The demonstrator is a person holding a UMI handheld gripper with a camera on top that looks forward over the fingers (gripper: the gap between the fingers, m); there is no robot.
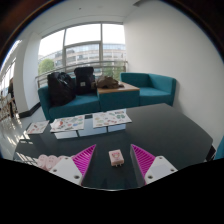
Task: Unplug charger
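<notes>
Seemingly, charger [116,157] sits between open hand-held gripper [113,160] fingers.

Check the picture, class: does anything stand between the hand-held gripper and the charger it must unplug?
Nothing visible does. The small pinkish charger sits on the dark table between the open fingers of the hand-held gripper, with a gap at either side. The papers lie beyond it.
</notes>
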